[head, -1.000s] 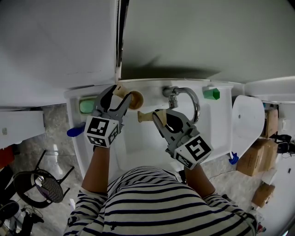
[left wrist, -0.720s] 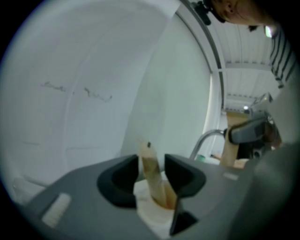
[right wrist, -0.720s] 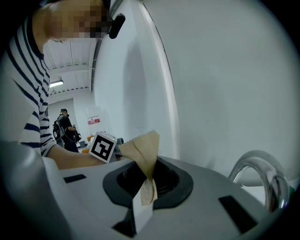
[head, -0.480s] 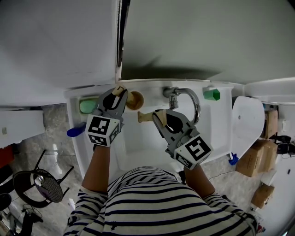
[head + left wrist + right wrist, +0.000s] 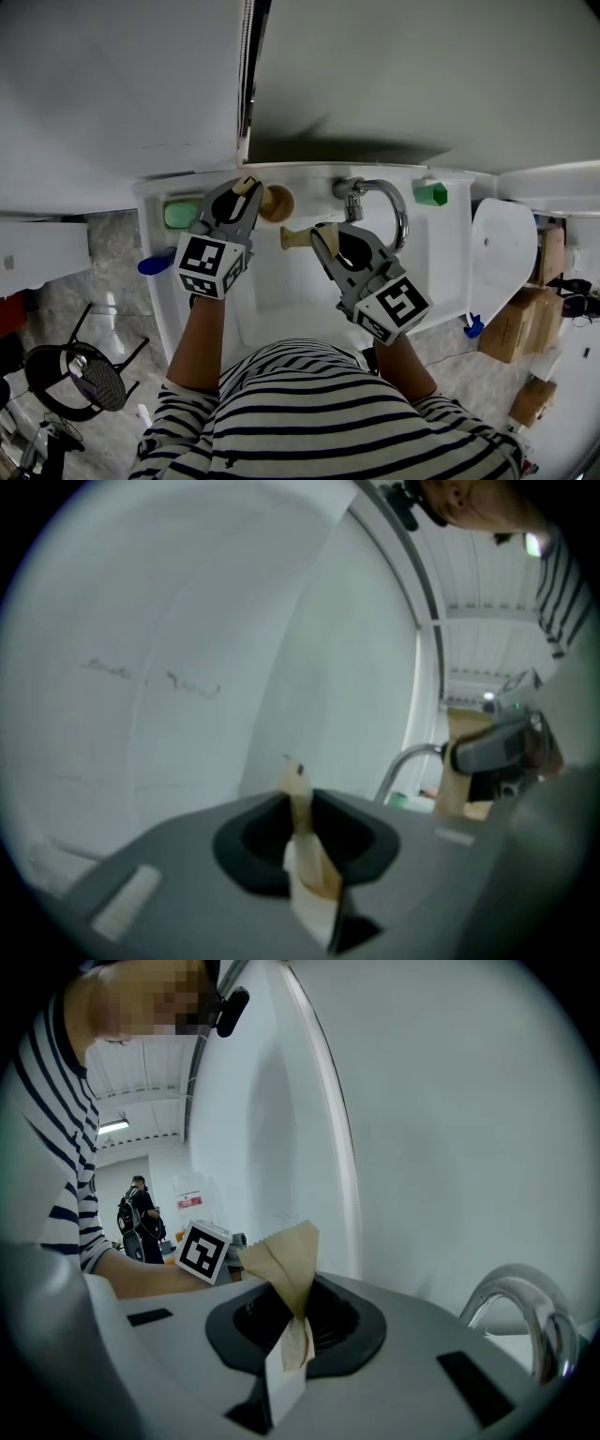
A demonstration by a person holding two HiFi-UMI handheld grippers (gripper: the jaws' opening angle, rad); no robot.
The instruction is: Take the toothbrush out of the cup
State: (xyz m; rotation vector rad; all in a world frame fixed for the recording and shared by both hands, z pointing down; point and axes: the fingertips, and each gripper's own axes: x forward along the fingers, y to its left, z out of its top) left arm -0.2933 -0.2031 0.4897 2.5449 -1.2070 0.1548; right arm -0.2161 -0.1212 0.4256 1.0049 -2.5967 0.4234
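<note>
The left claw [image 5: 311, 869] is closing. Its tan pads have all but met, and a slim tan stem with a dark speck at its top stands up from between them. I take that stem for the toothbrush [image 5: 299, 794], though the pads are the same colour and it is hard to tell where one ends and the other begins. A second ago these jaws stood wide apart on either side of the same stem, and the hand itself has not shifted. So the grasp is only now being made, and no lift has begun.

In the head view the stem shows at this claw's tip, upper left of centre. Just to its right sits the round brown cup [image 5: 276, 203], on the back ledge of the white sink [image 5: 281, 300], in the same place as a second ago. The stem's lower end is hidden, but I judge it is still inside the cup.

The right claw [image 5: 286, 1340], at the middle of the head view, is unchanged, with its pads pressed together on nothing. It hangs over the basin, just left of the curved faucet [image 5: 386, 208].

What remains is to raise the toothbrush clear of the rim. Nothing holds the cup, so it could tip or ride up with the stem, and the idle right claw is near enough to steady it.
</note>
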